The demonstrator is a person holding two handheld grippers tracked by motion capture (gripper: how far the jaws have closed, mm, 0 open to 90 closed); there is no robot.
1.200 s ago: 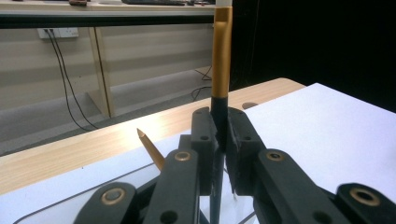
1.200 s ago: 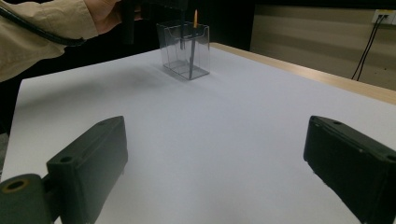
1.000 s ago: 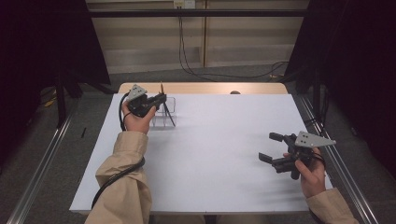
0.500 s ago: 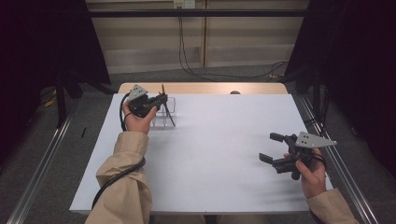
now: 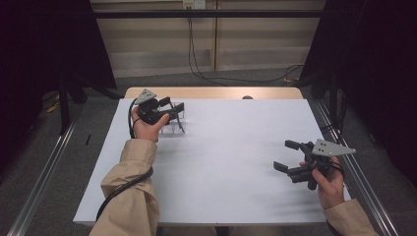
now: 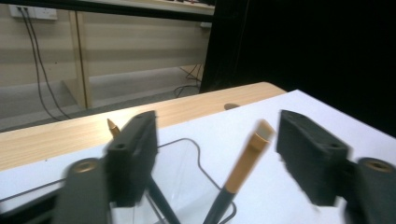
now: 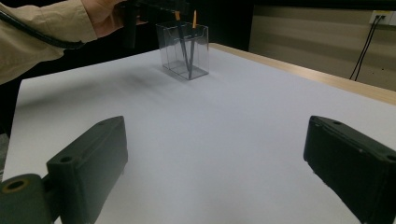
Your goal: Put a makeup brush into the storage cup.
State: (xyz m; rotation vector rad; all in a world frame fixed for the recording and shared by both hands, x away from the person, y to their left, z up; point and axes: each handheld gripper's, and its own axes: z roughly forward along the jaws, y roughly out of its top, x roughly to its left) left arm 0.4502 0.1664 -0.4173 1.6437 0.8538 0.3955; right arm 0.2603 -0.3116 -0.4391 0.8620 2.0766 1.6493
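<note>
Our left gripper (image 6: 210, 163) has just opened its jaws, releasing the pen (image 6: 240, 170) into the clear holder (image 5: 176, 121) near the table's (image 5: 236, 162) far left corner, while our right gripper (image 5: 287, 157) rests open, holding nothing.

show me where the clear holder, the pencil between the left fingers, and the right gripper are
clear holder (image 7: 183, 51), right gripper view, on its front wall.
pencil (image 6: 243, 163), left gripper view, on its orange shaft below the eraser end.
right gripper (image 5: 284, 156), high view, midway between its two fingertips.
</note>
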